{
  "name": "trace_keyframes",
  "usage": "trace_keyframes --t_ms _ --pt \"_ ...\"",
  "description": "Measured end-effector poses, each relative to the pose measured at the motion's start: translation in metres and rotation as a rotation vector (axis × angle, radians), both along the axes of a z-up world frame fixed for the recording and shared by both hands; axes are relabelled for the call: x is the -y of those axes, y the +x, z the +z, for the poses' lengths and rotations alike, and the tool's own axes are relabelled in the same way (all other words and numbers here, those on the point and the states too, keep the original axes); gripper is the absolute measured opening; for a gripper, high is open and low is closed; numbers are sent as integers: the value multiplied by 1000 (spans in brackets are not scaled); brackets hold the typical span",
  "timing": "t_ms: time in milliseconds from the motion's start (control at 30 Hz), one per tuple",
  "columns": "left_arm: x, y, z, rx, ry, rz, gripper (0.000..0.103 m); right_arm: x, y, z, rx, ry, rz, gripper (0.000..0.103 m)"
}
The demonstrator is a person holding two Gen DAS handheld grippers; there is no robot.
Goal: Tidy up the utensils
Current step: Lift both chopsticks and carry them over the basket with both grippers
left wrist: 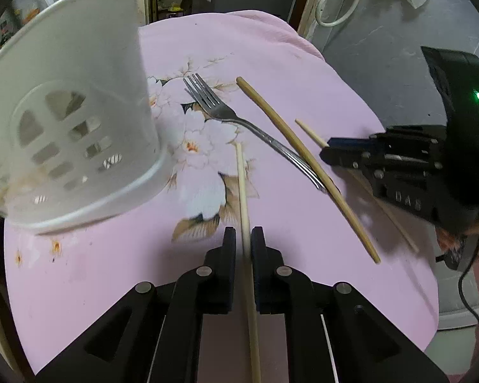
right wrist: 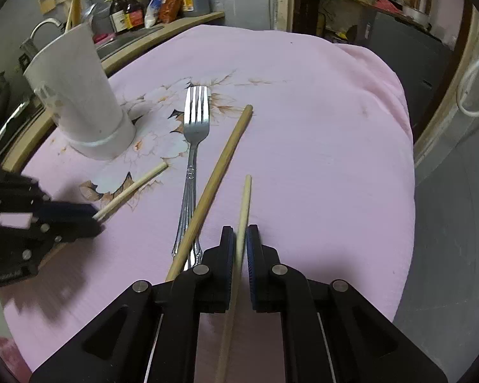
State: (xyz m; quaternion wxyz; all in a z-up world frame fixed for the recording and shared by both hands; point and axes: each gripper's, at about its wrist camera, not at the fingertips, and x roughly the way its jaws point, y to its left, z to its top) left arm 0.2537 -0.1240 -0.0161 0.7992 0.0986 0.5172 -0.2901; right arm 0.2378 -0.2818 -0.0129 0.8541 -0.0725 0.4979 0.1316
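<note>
Already each gripper pinches one chopstick: the left gripper (left wrist: pixel 243 239), whose chopstick (left wrist: pixel 242 185) points up-frame, sits nearer the white utensil holder (left wrist: pixel 79 121) at upper left than the right gripper (right wrist: pixel 239 239) with its chopstick (right wrist: pixel 244 204).

1. A white holder (right wrist: pixel 79 95) stands upright at ten o'clock on the pink cloth.
2. A steel fork (right wrist: pixel 193 159) lies flat at centre, tines toward twelve.
3. A brown stick (right wrist: pixel 214 182) lies across the fork's handle.
4. Two pale chopsticks (left wrist: pixel 242 185) (right wrist: pixel 244 204) are gripped, one per gripper.

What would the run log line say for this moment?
left gripper: shut on chopstick | right gripper: shut on second chopstick | fork: untouched
</note>
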Motion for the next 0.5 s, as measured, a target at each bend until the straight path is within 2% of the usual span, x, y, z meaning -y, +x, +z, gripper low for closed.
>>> trace_keyframes --t_ms 167,300,400,500 --pt "-2 -5 -1 29 -10 12 3 -5 -6 -1 31 -21 -26 4" --pt "-13 -18 5 75 -72 26 3 0 -13 2 69 19 -55 3" --pt "-23 -35 17 164 -119 30 3 7 -24 8 138 72 -86 3" --pt "-34 -51 32 269 -181 35 3 7 -45 22 259 104 -93 3"
